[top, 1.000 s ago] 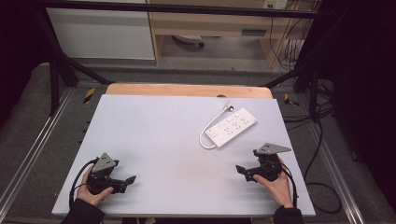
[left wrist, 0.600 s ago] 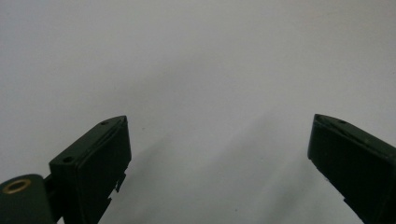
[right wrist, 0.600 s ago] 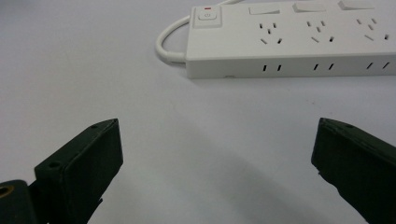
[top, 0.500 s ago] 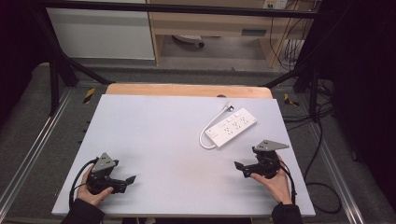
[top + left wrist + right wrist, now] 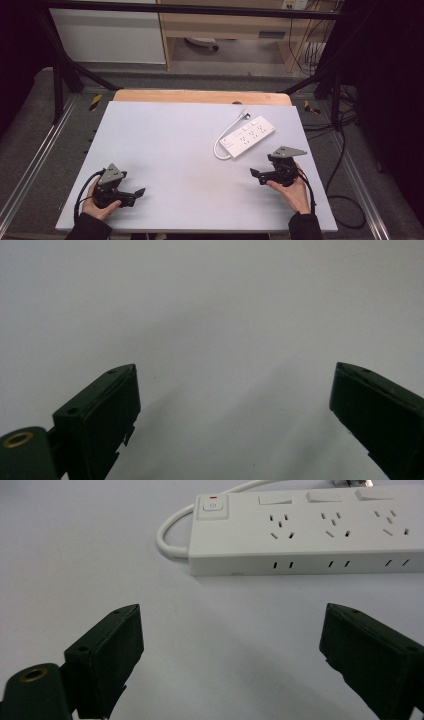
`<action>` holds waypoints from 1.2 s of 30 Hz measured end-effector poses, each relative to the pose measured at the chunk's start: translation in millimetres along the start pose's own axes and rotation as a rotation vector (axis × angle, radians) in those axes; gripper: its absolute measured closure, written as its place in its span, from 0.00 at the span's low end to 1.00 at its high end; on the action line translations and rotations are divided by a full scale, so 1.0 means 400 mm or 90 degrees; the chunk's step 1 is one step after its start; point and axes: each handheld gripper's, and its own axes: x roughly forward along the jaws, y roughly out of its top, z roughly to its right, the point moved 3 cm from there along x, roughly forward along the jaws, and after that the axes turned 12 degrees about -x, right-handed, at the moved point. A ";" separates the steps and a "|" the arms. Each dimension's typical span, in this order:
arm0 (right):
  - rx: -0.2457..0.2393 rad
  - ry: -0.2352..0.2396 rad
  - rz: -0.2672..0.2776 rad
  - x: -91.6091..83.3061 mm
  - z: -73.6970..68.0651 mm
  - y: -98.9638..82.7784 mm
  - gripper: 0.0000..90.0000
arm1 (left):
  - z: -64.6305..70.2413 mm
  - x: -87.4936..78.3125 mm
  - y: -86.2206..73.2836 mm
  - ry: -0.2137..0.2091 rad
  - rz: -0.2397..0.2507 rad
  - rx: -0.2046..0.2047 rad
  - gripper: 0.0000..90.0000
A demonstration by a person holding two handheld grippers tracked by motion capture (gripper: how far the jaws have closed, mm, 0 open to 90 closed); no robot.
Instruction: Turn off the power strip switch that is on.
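Power strip (image 5: 248, 135) lies on pale table (image 5: 165, 145); dark room — cabling beyond.

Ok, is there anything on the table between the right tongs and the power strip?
Nothing visible. The right tongs stand open, facing the white power strip, with bare table between them. Its cord curls off to one end, outside that gap.

Clearance across the table (image 5: 165, 150)

Open surface centre and left; sole obstacle, white power strip (image 5: 248, 136) with looped cord (image 5: 218, 147), far right, just ahead of right gripper (image 5: 256, 174).
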 end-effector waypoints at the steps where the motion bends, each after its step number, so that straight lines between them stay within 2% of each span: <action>1: 0.001 0.000 0.003 0.001 0.000 0.001 0.15 | 0.000 0.000 0.000 0.000 0.000 0.000 0.06; 16: -0.012 -0.007 0.019 0.010 0.009 0.048 0.31 | 0.000 0.000 0.000 0.000 0.001 -0.001 0.06; 36: -0.001 -0.013 0.031 0.036 0.029 0.089 0.51 | 0.000 -0.001 0.001 0.002 0.001 -0.002 0.06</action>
